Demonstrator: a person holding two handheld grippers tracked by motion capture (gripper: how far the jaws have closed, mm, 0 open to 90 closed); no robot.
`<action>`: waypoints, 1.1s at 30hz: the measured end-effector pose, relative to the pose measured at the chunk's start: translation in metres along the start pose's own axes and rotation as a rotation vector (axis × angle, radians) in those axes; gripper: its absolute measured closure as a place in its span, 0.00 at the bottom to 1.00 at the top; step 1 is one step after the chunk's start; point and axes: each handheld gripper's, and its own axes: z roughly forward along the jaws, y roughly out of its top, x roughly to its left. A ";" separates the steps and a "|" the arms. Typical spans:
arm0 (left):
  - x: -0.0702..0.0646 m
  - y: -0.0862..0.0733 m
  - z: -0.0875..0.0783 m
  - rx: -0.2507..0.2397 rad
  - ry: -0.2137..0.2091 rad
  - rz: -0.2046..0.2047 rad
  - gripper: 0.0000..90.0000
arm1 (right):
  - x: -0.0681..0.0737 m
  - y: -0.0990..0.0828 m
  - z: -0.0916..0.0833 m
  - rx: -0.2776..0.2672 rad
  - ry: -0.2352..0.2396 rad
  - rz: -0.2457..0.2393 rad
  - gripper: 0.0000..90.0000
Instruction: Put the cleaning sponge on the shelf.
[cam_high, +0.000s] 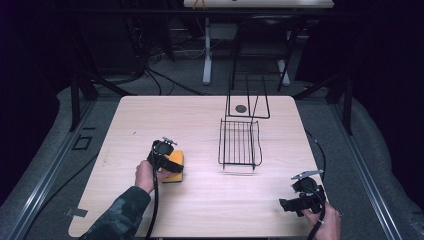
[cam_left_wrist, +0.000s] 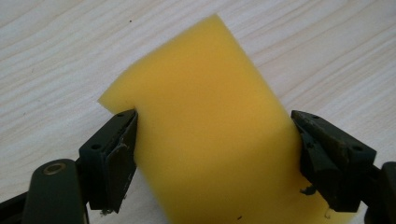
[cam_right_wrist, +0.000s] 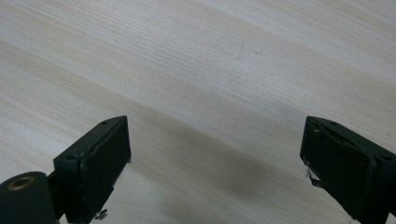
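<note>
The left gripper (cam_high: 167, 159) is down on the table (cam_high: 150, 115), and it squeezes a yellow sponge (cam_high: 176, 165). In the left gripper view the sponge (cam_left_wrist: 210, 135) sits right between the two black jaws. Both jaws press into its sides, and the soft foam bends in a little where they push. The sponge lies flat on the wood, near the left side of the table and close to the person's left hand (cam_high: 145, 176). I think the grip is from the sides so the sponge can be picked up in one go.

The right gripper (cam_high: 292, 204) waits near the front right corner, held in the other hand. Its jaws are wide apart with nothing in them. In the right gripper view there is just bare wood under them. I think it stays there to keep out of the way.

A black wire rack (cam_high: 239, 142) lies in the middle of the table, well apart from the sponge. Behind it stands a tall wire frame (cam_high: 248, 100) with a small dark disc (cam_high: 241, 108) at its foot. The rack may be where the sponge goes, but I can't be sure.
</note>
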 end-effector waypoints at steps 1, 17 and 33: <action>0.000 0.000 0.000 0.000 0.000 0.000 0.21 | 0.000 0.000 0.000 0.000 0.000 0.000 0.09; -0.011 0.005 -0.025 -0.067 -0.021 0.054 0.21 | 0.002 0.001 -0.002 -0.021 -0.009 -0.017 0.10; -0.017 0.012 -0.043 -0.115 -0.041 0.087 0.21 | 0.004 0.002 -0.006 -0.043 -0.028 -0.034 0.10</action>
